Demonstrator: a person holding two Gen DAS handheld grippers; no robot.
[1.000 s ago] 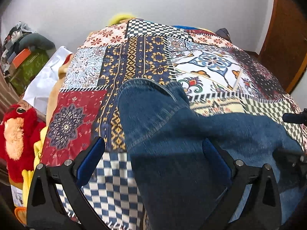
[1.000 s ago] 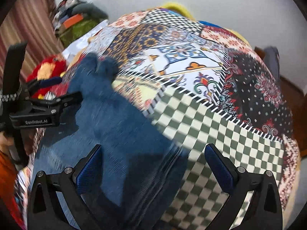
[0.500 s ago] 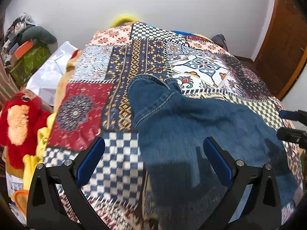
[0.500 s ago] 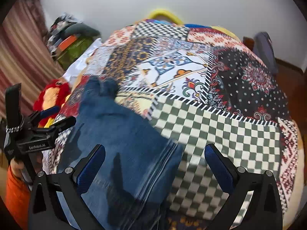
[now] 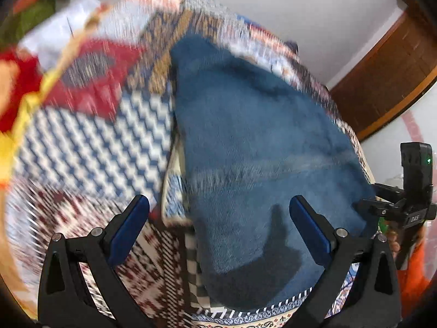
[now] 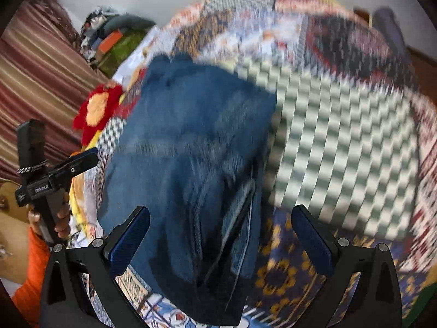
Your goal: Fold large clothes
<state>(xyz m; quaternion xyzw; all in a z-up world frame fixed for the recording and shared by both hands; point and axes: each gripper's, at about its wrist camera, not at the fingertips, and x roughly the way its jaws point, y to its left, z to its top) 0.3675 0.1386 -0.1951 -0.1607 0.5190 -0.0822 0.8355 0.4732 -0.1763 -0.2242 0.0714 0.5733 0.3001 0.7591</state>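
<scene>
Both frames motion-blurred. Left gripper (image 5: 218, 227) and right gripper (image 6: 220, 232) spread wide, holding nothing. Jeans (image 5: 254, 164) flat on patchwork bedspread (image 5: 90, 147), dead ahead between fingers. Best to settle first, then pinch near hem corners evenly, both layers.

I see dark blue denim jeans (image 5: 262, 147) on a patchwork bedspread (image 6: 341, 147): green-white checks, blue-white checks, red medallion patches. My fingers (image 5: 128, 227) carry blue pads on black frames.
</scene>
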